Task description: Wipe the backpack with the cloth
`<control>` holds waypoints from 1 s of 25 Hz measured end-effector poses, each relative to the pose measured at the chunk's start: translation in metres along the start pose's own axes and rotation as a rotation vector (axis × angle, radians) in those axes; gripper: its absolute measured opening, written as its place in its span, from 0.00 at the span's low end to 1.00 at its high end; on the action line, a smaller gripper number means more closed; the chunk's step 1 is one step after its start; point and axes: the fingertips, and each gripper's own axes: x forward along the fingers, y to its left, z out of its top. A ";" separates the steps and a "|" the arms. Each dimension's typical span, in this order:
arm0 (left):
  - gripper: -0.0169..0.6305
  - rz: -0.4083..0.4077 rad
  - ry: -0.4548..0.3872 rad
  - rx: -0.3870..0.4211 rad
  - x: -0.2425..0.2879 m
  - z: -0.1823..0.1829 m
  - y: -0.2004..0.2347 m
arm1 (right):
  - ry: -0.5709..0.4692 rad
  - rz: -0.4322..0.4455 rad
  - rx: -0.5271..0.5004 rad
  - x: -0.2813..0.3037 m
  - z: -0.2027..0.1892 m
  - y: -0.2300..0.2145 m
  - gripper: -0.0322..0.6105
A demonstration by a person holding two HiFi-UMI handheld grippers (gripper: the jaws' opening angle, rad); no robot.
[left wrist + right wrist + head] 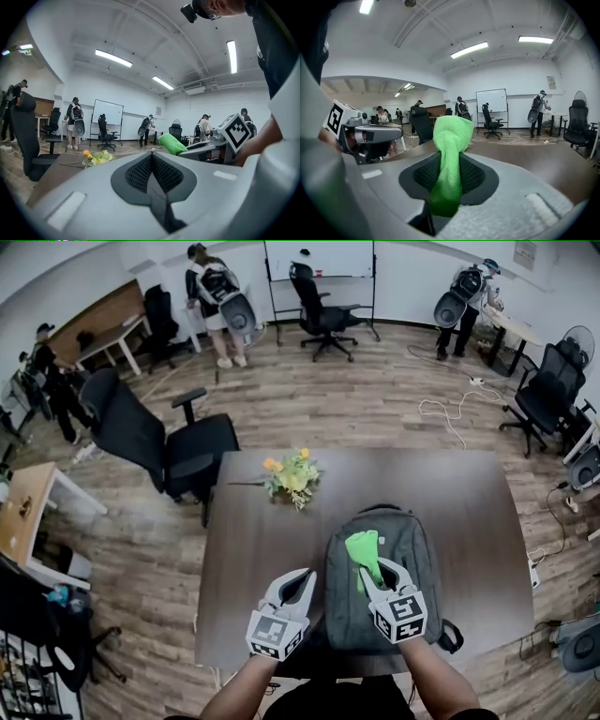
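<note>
Item 1, wooden floor [375,409]: plank boarding across an office room, with people standing at the far walls. Item 2, table [262,549]: dark brown rectangular top, carrying the items below. Item 3, office chair [159,432]: black, on castors, standing at the table's far-left corner. Item 4, backpack [417,540]: grey, lying flat on the right half of the table, its carry handle towards the far side and its base near the person's edge. Item 5, flowers [292,476]: small yellow and orange bunch with green leaves, lying on the table beyond the backpack's left side, apart from it. Item 6, left gripper [302,579]: grey, held over bare table just left of the backpack; jaws pressed together with nothing between them. Item 7, right gripper [380,576]: grey, held above the middle of the backpack; jaws clamped on the cloth [363,549]. Item 8, cloth: bright green terry, bunched into a roll that stands out beyond the jaw tips, over the backpack's upper panel; whether it touches the fabric cannot be told.
</note>
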 end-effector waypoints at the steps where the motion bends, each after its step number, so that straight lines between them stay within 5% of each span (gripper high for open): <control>1: 0.05 0.006 0.006 0.003 0.002 -0.004 0.003 | 0.018 -0.002 -0.004 0.009 -0.003 -0.001 0.21; 17: 0.05 0.077 0.103 -0.018 0.013 -0.042 0.034 | 0.266 -0.034 -0.041 0.127 -0.078 -0.020 0.21; 25: 0.05 0.089 0.160 -0.040 0.013 -0.063 0.032 | 0.305 -0.086 -0.057 0.144 -0.093 -0.034 0.21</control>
